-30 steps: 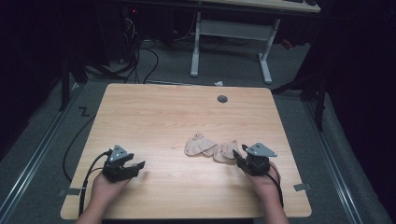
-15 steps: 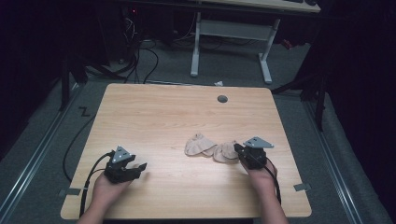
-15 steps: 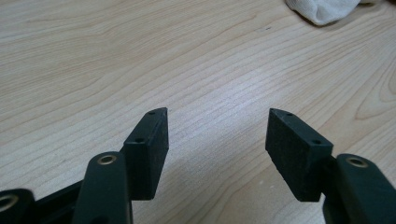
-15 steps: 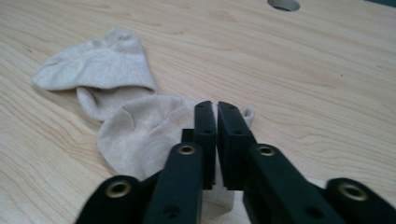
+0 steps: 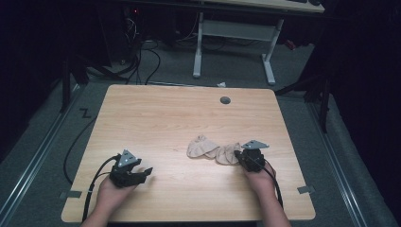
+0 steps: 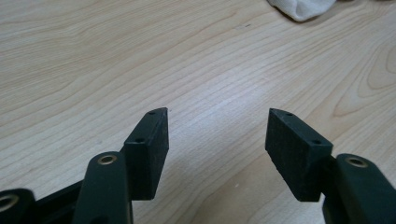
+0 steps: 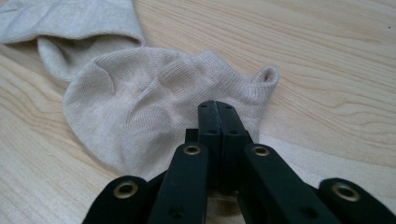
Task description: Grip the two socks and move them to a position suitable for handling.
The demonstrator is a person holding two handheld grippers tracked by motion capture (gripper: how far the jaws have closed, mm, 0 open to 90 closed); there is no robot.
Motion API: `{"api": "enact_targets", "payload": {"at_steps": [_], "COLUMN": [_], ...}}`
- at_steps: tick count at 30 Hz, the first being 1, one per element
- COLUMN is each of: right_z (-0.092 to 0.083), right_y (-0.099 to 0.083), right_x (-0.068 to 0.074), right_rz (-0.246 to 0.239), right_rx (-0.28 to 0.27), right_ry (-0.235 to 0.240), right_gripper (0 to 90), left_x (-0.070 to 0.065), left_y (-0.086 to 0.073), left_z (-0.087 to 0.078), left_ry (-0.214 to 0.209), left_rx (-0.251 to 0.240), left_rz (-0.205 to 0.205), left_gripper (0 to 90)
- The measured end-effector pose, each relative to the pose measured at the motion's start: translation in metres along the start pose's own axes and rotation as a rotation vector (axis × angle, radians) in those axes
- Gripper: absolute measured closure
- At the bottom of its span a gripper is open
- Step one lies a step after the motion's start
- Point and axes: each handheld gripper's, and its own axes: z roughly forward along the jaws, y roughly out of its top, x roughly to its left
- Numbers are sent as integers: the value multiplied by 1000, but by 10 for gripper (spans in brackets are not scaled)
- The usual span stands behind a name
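Right gripper view: the right gripper [image 7: 217, 108] has its fingers pinched together on the near sock [image 7: 154, 112]; the left gripper [image 6: 217, 135], fingers wide, sits well apart.

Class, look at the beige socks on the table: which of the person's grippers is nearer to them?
Right. The right gripper is shut at the edge of the nearer beige sock. The left gripper hangs open over bare table, well apart from the socks.

light: table lit, surroundings dark | focus: close-ups sharp — soft shadows

L claw [image 6: 217, 135] jaws wide apart, nothing btwn; wood table [image 6: 93, 60]; pale sock [image 6: 302, 8] at top edge.
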Motion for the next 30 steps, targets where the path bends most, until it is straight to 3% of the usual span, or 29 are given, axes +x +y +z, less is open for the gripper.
{"api": "enact_targets", "payload": {"at_steps": [7, 13, 22, 27, 28, 30], "right_z": [-6, -14, -20, -18, -18, -17], "right_y": [-4, -11, -13, -11, -10, -9], "right_x": [8, 25, 49, 66, 70, 80], "right_rz": [-29, -69, -86, -107, -118, -129], "right_rx": [4, 10, 27, 28, 29, 27], "right_ry": [17, 55, 102, 121, 127, 141], "right_gripper": [900, 900, 900, 900, 900, 900], "left_x": [-8, -17, -33, -42, -47, -52], "left_y": [3, 7, 11, 9, 5, 3], "left_z": [0, 0, -1, -9, -13, -14], "left_ry": [-25, -52, -79, -82, -90, -87], "left_rx": [3, 4, 1, 0, -14, -10], "left_rz": [-1, 20, 61, 36, 6, 16], "left_gripper": [406, 408, 409, 410, 413, 419]}}
